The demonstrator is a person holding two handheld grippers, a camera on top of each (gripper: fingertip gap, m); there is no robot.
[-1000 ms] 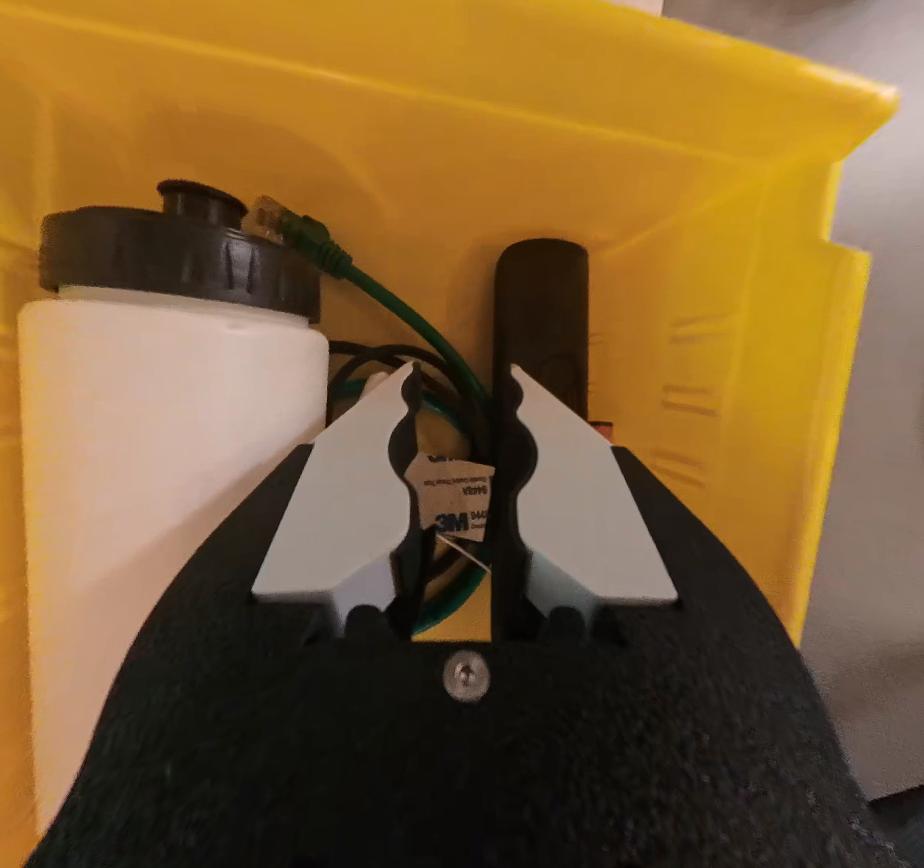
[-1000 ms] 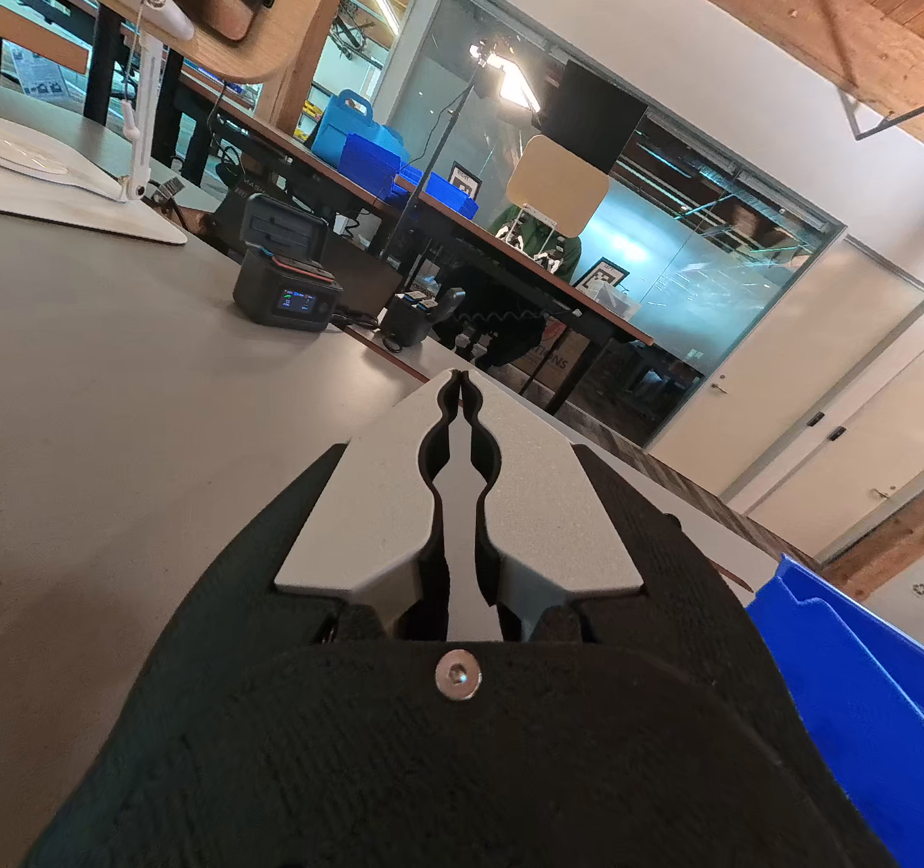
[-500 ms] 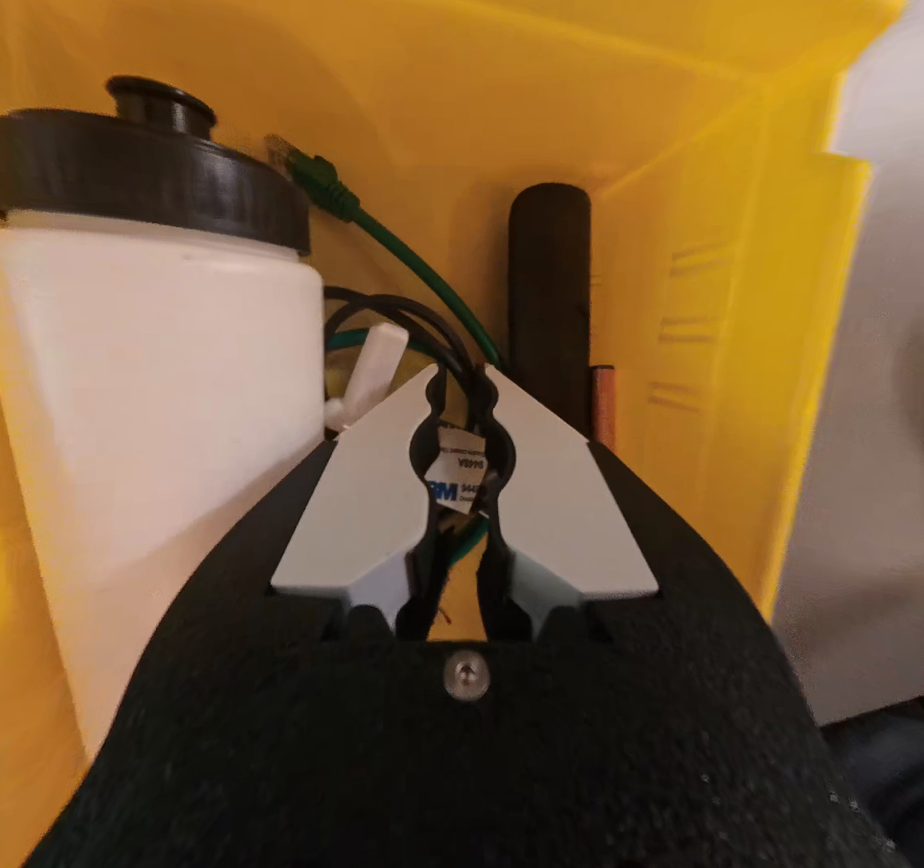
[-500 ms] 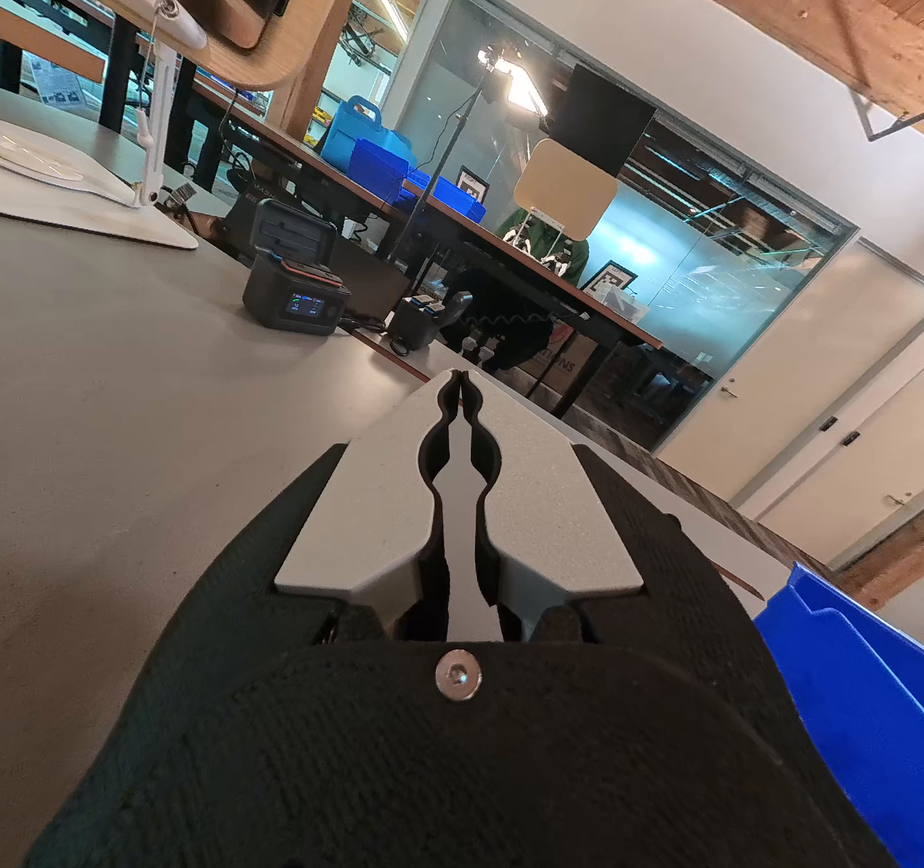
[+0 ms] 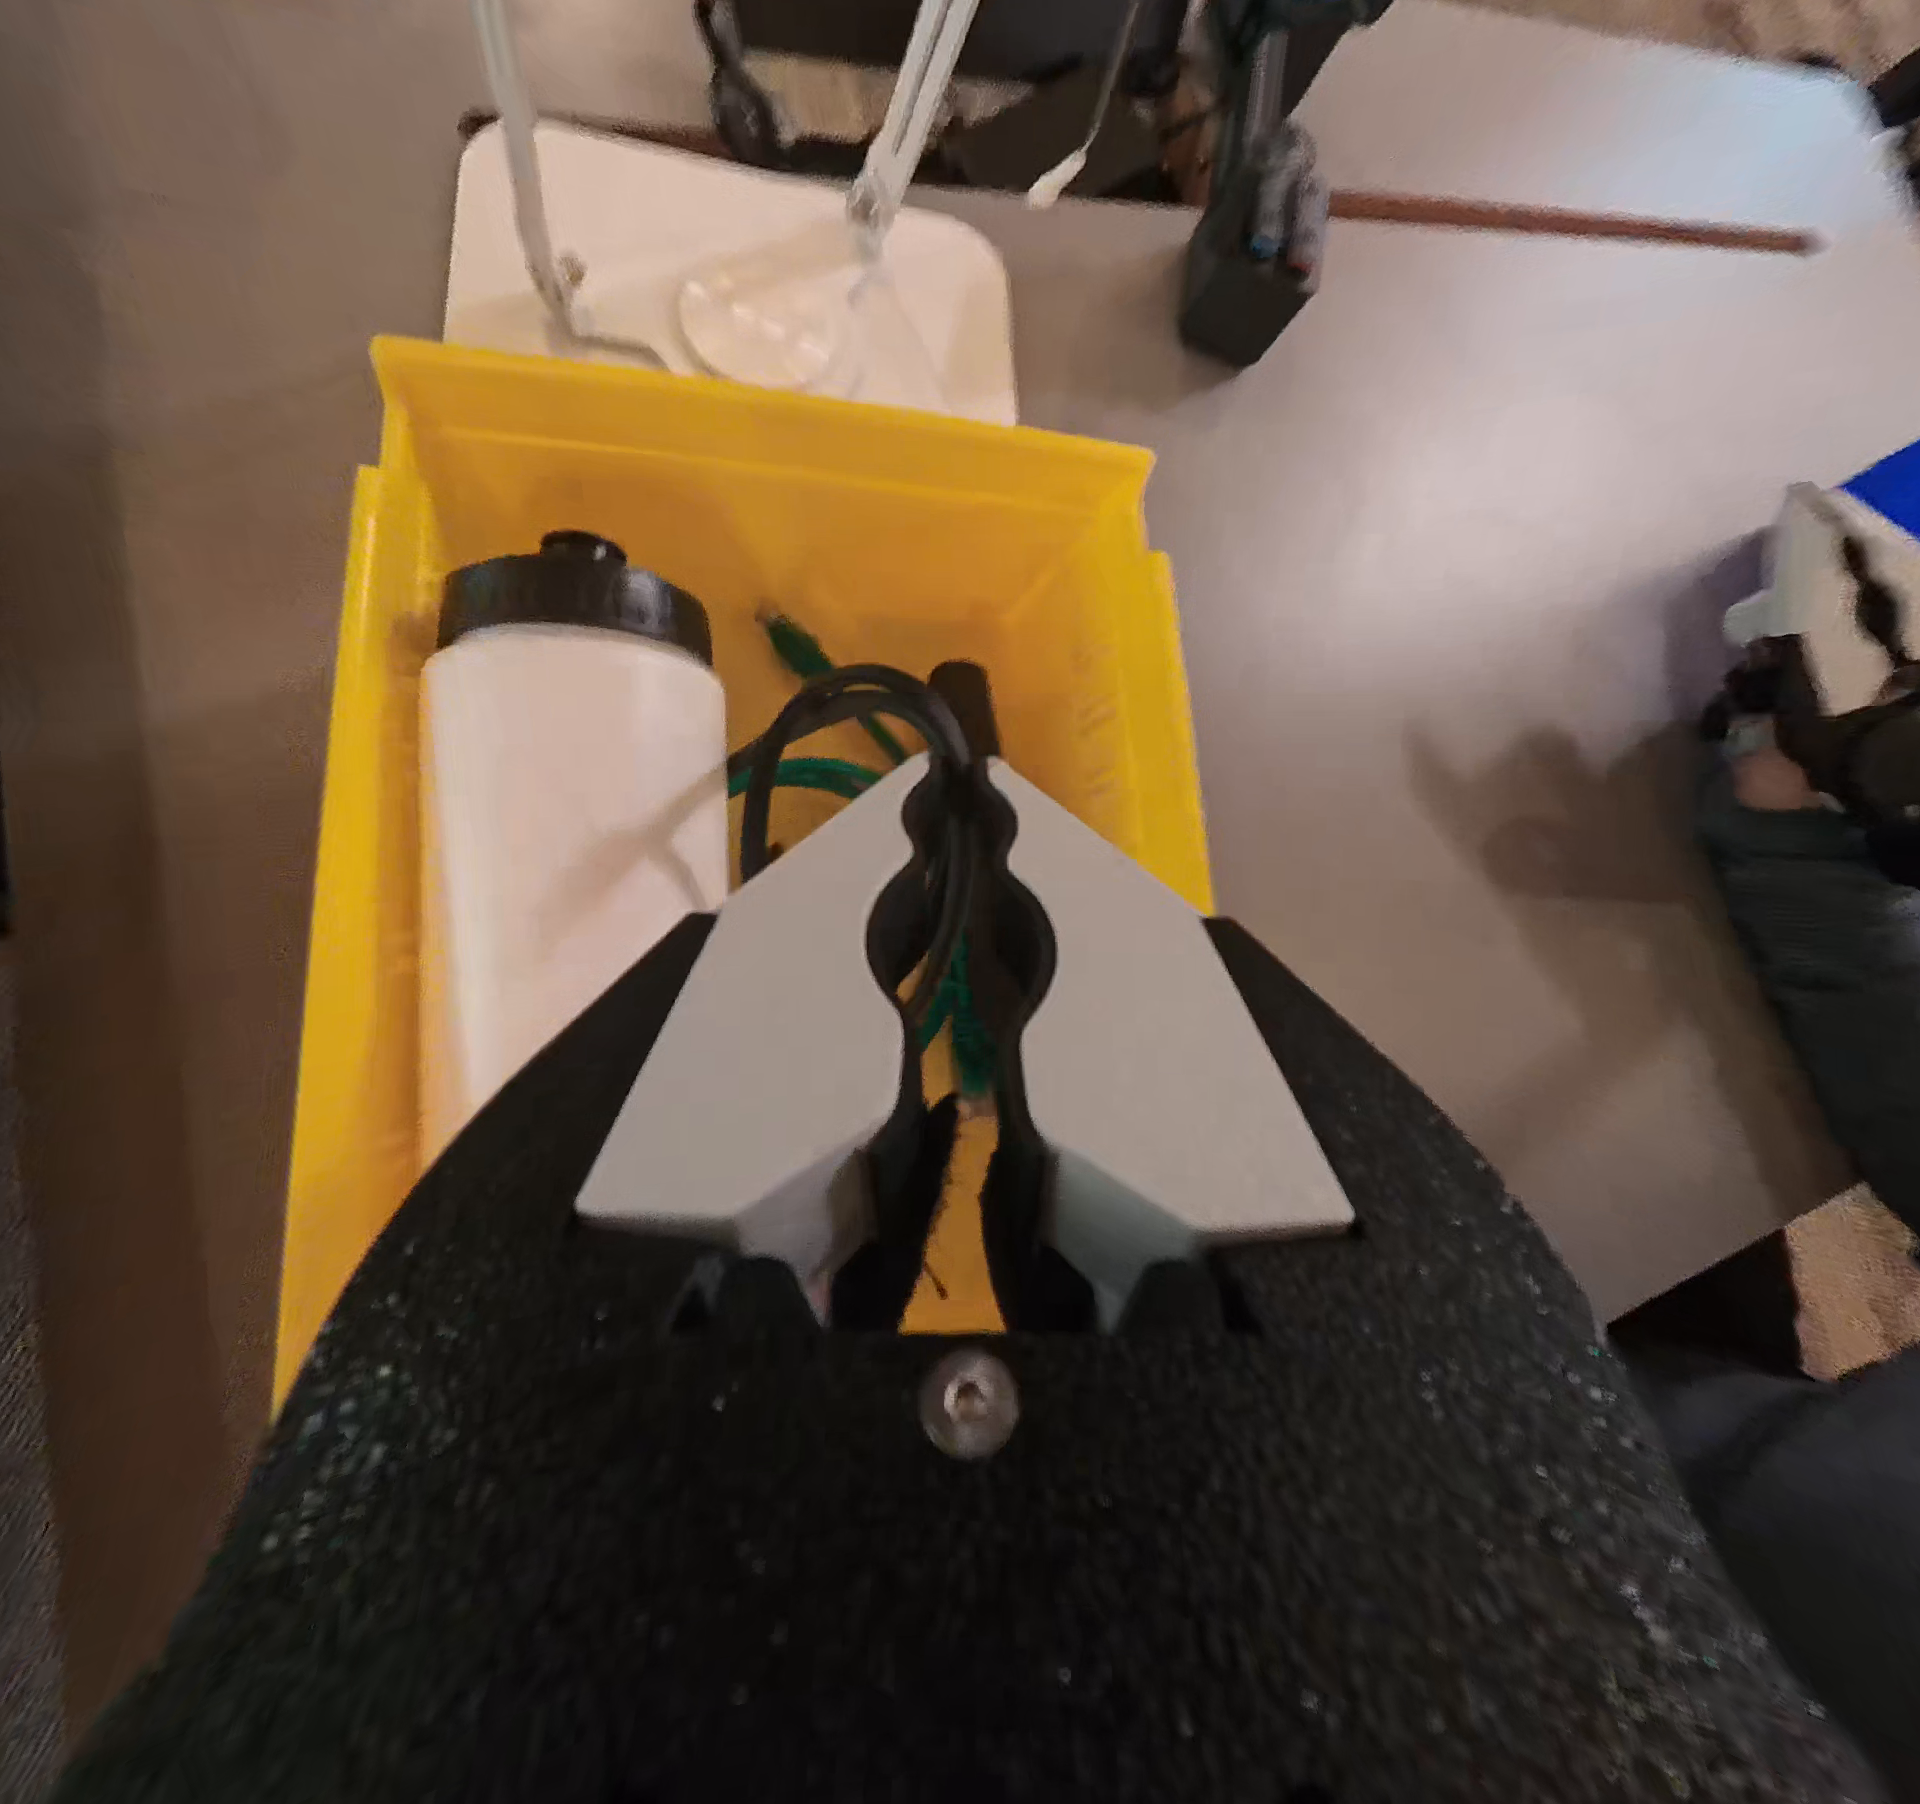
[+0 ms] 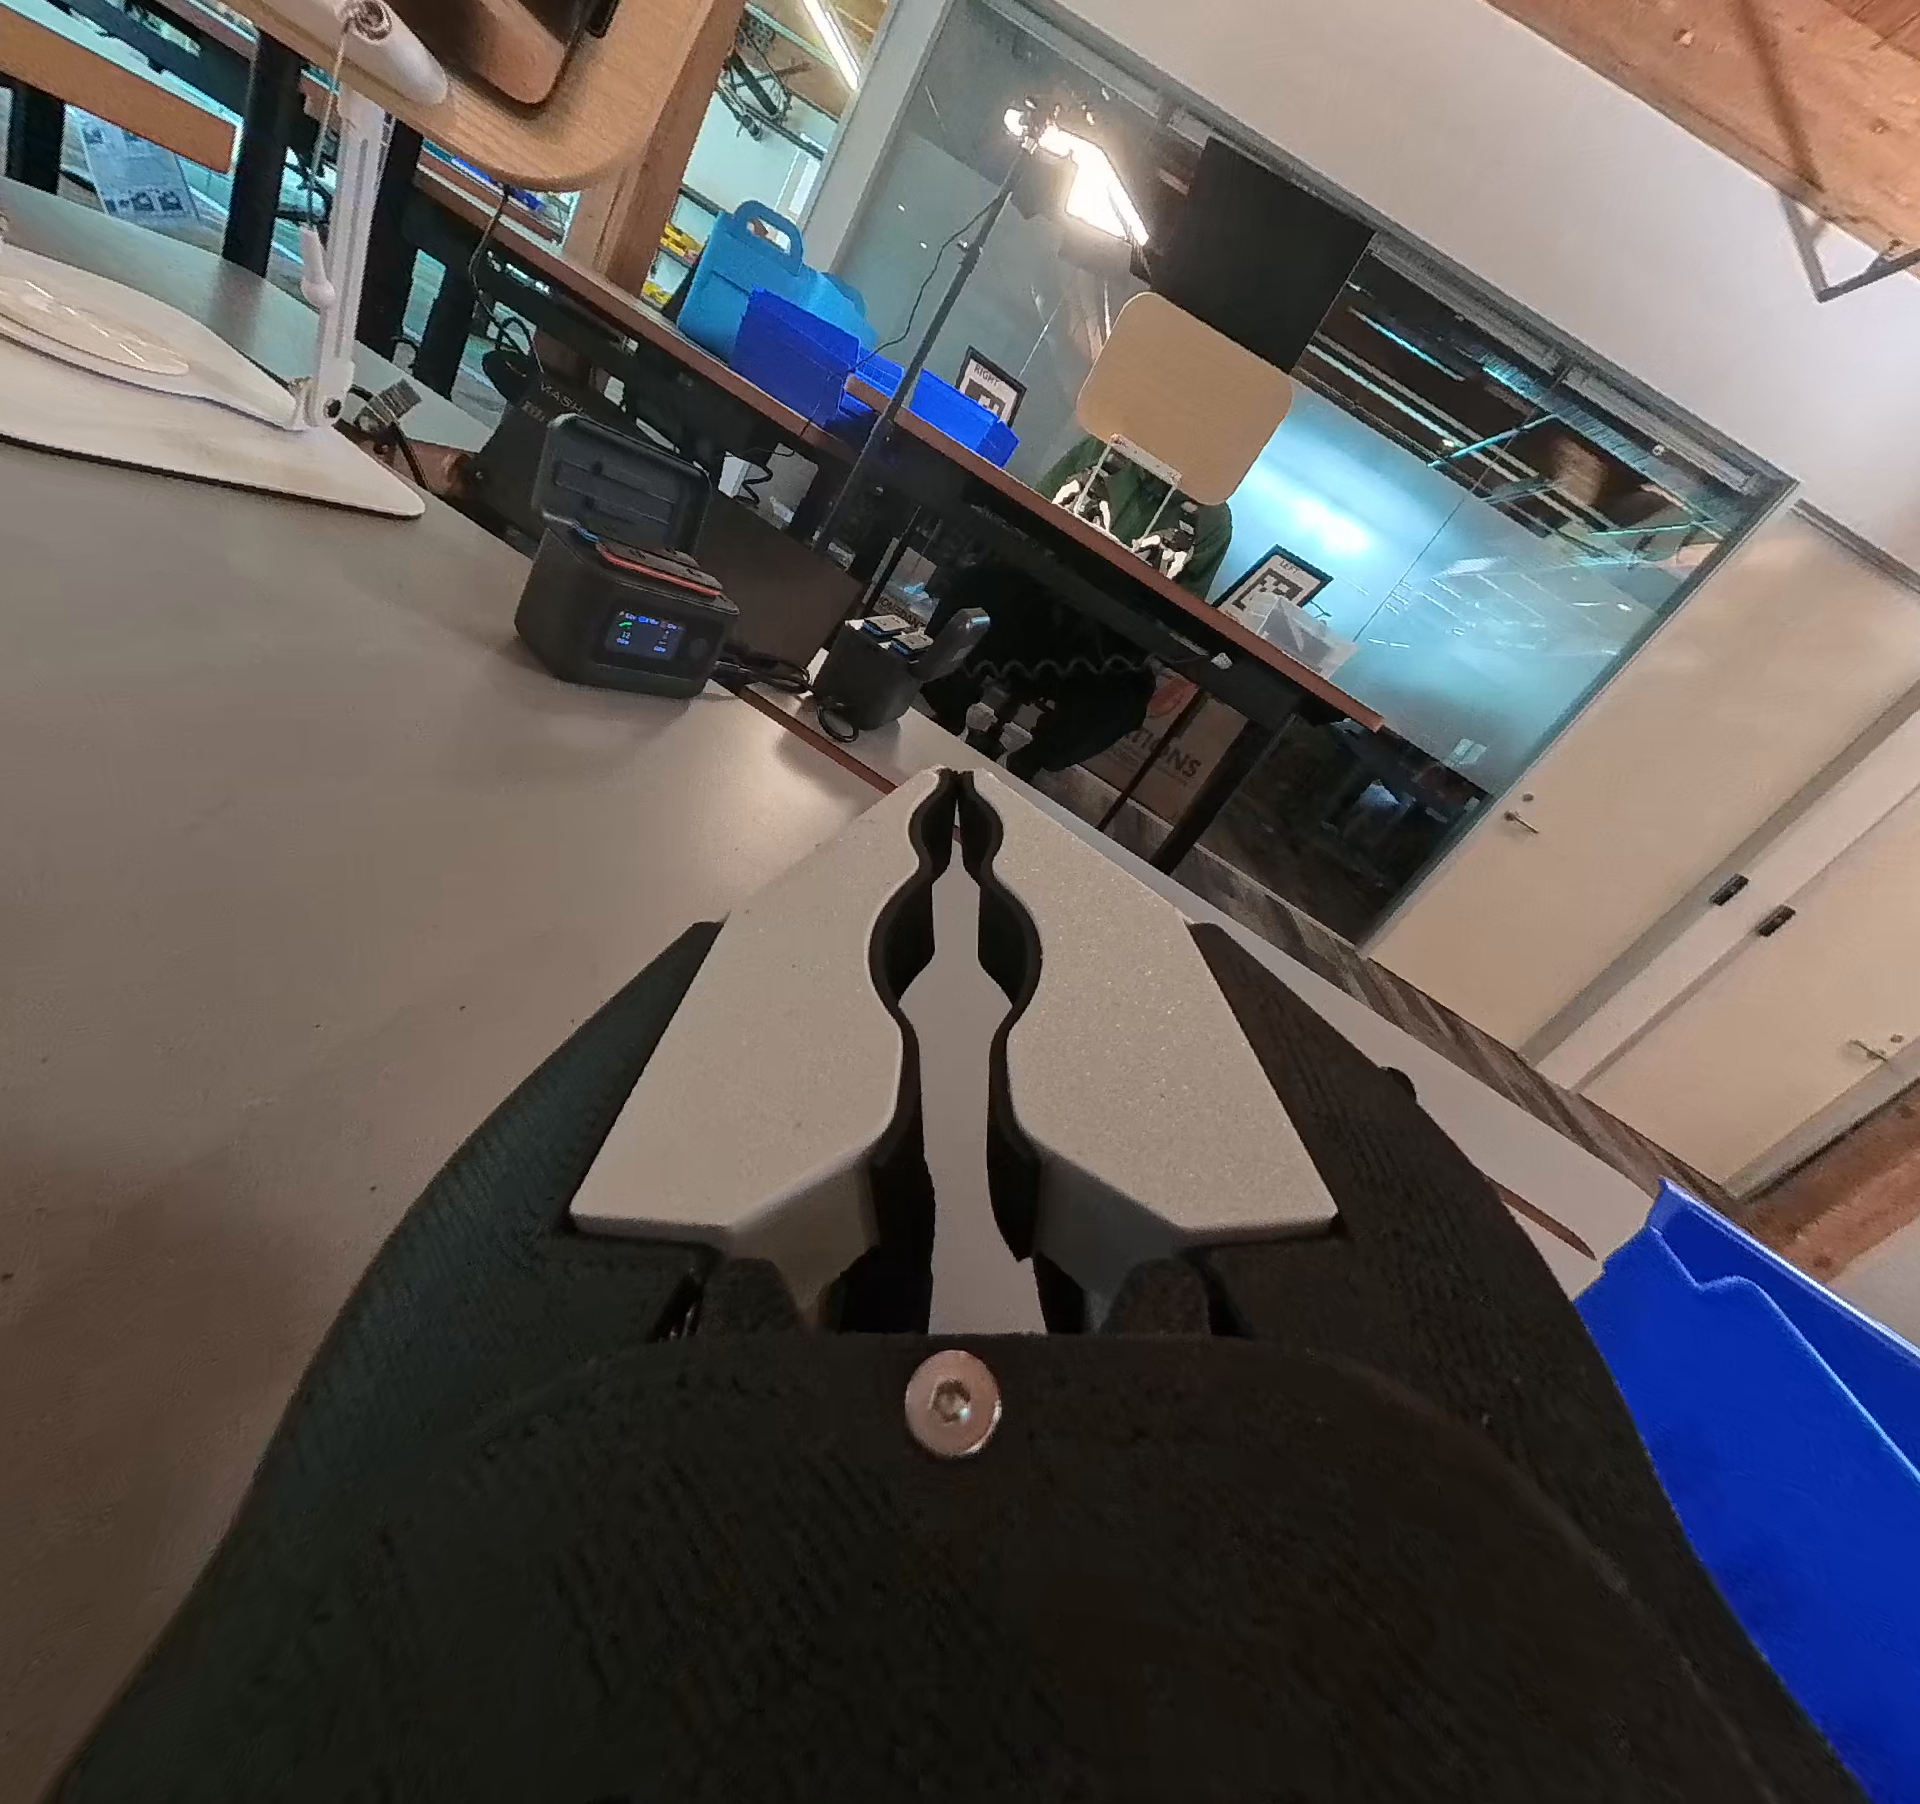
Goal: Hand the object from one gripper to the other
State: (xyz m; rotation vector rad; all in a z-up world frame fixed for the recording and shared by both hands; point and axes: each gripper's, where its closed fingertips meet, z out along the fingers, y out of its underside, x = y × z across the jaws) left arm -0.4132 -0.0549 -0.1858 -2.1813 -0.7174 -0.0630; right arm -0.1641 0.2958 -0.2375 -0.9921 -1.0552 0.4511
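Left hand-held gripper (image 5: pixel 961 767) pinches the black cable (image 5: pixel 831 705) above the yellow bin (image 5: pixel 769 466); carry it toward three o'clock, where the right hand-held gripper (image 6: pixel 954 786), pressed together and empty, must spread first.

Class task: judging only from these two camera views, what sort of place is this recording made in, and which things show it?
Most likely a lab or workshop office: long work tables carrying blue storage bins, a light on a stand before a glass partition, and a battery charger on the grey table.

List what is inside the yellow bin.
The yellow bin holds a white bottle with a black cap, a green cable and a dark cylinder. The left gripper grips a black cord and hides the bin's near floor.
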